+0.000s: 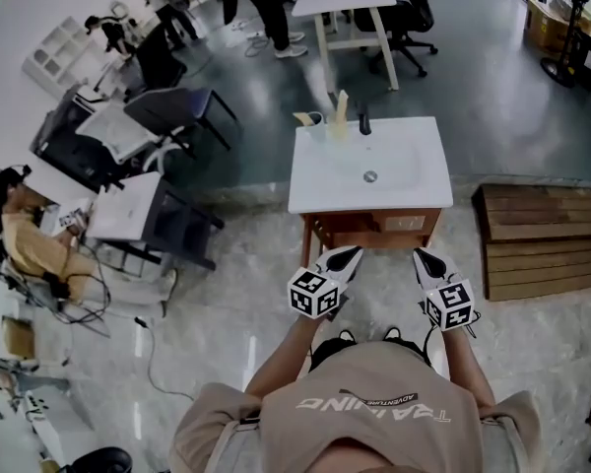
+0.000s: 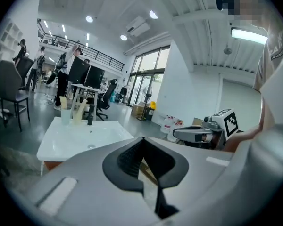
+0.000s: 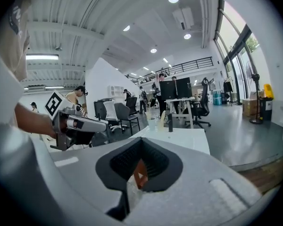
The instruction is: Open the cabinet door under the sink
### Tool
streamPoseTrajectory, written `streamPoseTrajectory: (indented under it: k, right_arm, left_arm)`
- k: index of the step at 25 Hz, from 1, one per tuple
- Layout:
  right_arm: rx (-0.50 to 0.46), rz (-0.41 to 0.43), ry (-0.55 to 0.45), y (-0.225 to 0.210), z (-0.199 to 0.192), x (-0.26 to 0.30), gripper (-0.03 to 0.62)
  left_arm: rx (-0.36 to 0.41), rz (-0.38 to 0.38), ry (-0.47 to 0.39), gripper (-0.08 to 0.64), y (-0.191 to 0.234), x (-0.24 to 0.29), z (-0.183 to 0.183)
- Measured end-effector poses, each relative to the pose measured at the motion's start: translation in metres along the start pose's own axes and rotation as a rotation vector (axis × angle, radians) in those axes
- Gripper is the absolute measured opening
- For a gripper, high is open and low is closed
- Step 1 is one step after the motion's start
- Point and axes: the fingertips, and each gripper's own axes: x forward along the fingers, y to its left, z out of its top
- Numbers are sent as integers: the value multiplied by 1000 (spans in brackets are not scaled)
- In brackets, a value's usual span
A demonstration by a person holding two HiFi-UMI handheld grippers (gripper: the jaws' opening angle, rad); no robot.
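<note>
Both forearms are stretched forward from the body, side by side and bare below the short sleeves. Each hand is wrapped round the rear of its tool, and both tools are tilted only a little below level. In the head view the left gripper (image 1: 352,255) and the right gripper (image 1: 421,255) are angled slightly inward, so that their tips lie closer together than their marker cubes.

The left gripper (image 2: 142,138) is closed, its tips are met and nothing is held between them. The right gripper (image 3: 141,138) is likewise closed and empty. Only a patch of brown wood is seen through the gap behind its tips.

The cabinet door (image 1: 369,227) is found directly ahead of both tips, under the near edge of the white sink (image 1: 414,180). It is shown only as a brown strip from this steep angle, and whether it is fully shut cannot be told. Neither gripper is touching it; in both gripper views the sink is seen some way ahead.

A black faucet (image 1: 364,121) and a cup (image 1: 316,122) are placed at the sink's far edge.
</note>
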Motion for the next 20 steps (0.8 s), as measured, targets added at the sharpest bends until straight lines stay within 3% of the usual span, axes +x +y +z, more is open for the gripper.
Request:
streamPoseTrajectory:
  k: [9, 15, 20]
  right_arm:
    - [-92, 22, -22, 28, 32, -1, 2]
    - [-171, 11, -90, 41, 65, -4, 2]
    - [-232, 29, -124, 57, 91, -8, 2]
  left_arm:
    - [137, 74, -109, 17, 8, -28, 64]
    - [150, 150, -208, 17, 13, -55, 92]
    - [181, 218, -243, 17, 13, -80, 101]
